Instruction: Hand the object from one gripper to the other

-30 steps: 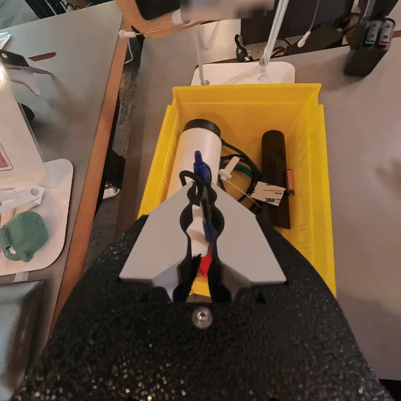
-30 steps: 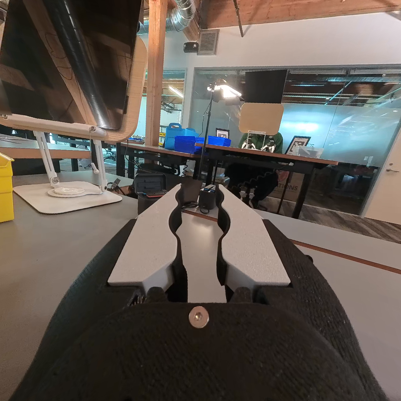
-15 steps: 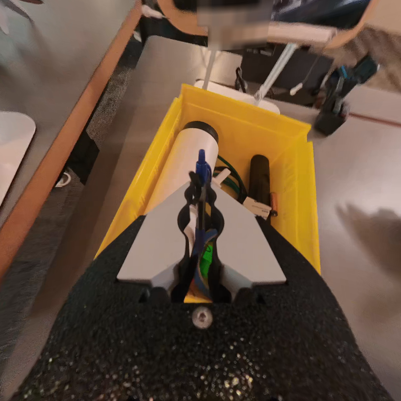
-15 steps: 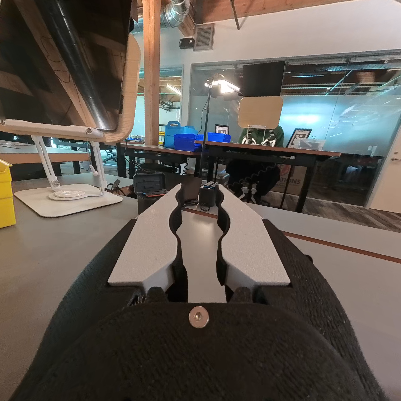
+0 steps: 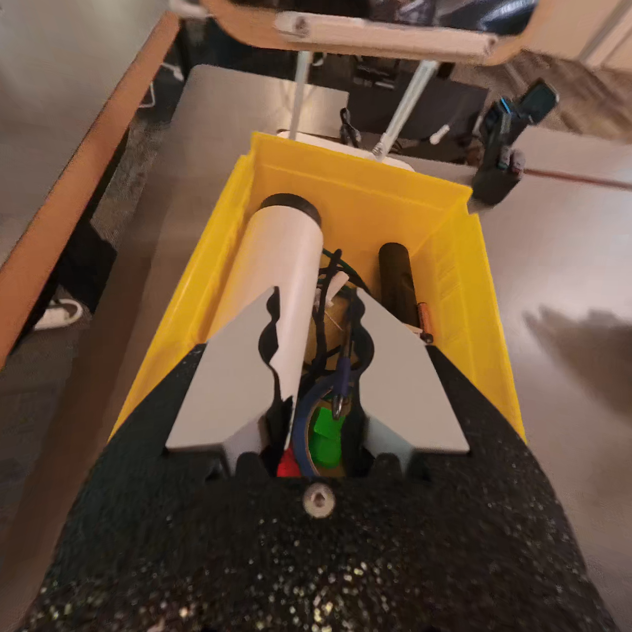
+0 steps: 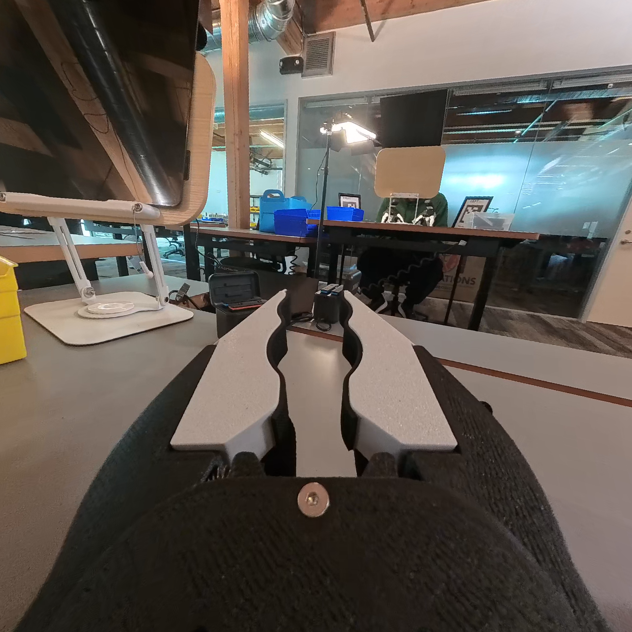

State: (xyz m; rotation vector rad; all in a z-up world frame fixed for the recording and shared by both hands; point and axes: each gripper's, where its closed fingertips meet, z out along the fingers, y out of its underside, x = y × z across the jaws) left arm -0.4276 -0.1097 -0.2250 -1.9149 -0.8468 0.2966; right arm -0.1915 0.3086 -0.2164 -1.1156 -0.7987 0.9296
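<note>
My left gripper is open above a yellow bin. A blue pen lies loose between its fingers, close to the right finger, tip toward the camera, over a blue tape roll. I cannot tell whether the pen touches the finger. The bin also holds a white bottle with a black cap, a black cylinder, a small battery, cords and a green block. My right gripper is open and empty, low over the grey table, to the right of the bin.
A white tablet stand holds a screen behind the bin. A black case and a small charger stand at the table's far edge. A person sits at a far table. A second table lies to the left. Some 50 cm of space lies between my two pairs of fingers.
My left gripper has opened and the blue pen has left its grip, dropping lower between the fingers. The left view has tilted up and shifted over the bin. The right gripper has barely moved.
</note>
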